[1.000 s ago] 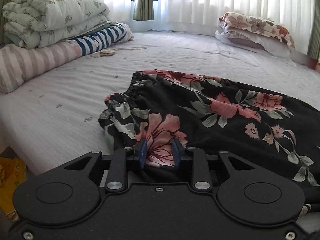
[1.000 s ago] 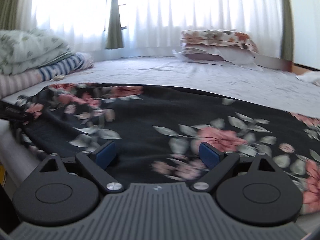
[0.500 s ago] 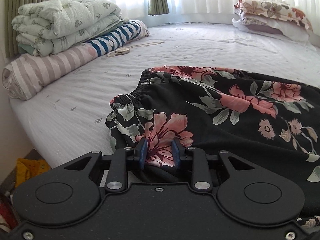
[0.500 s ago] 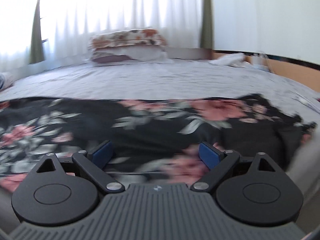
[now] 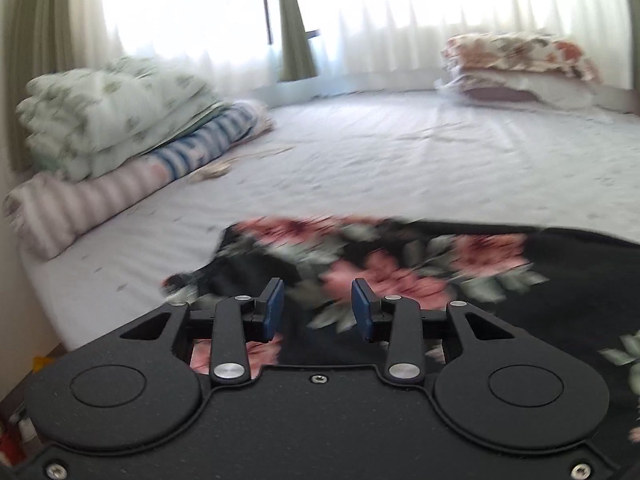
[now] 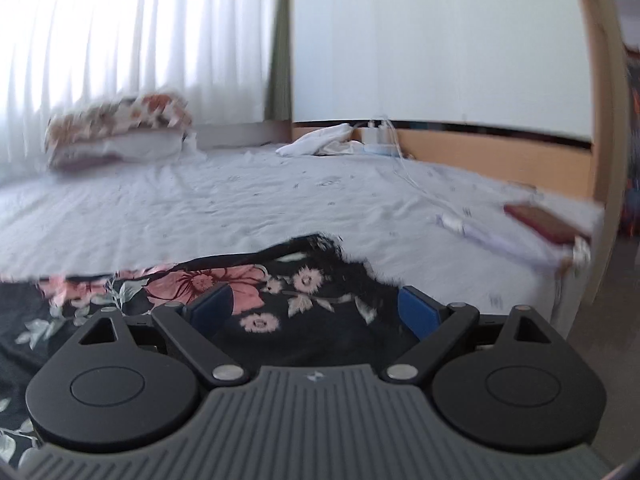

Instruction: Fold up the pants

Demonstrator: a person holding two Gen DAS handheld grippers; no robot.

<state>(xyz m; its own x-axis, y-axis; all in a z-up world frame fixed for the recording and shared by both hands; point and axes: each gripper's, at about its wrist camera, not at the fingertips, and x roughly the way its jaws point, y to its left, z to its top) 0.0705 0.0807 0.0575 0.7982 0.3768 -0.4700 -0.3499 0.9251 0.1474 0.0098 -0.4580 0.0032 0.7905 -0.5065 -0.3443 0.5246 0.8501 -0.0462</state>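
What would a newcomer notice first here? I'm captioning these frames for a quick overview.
The black floral pants lie spread across the near edge of the bed, under both grippers. The left gripper and right gripper both have their blue-padded jaws apart over the fabric. Folded quilts are stacked at the left, and floral pillows lie by the curtained window.

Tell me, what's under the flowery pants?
The flowery pants lie spread on the bed's pale sheet, which shows all around them. Whatever sits directly beneath the fabric is covered, so it cannot be seen.
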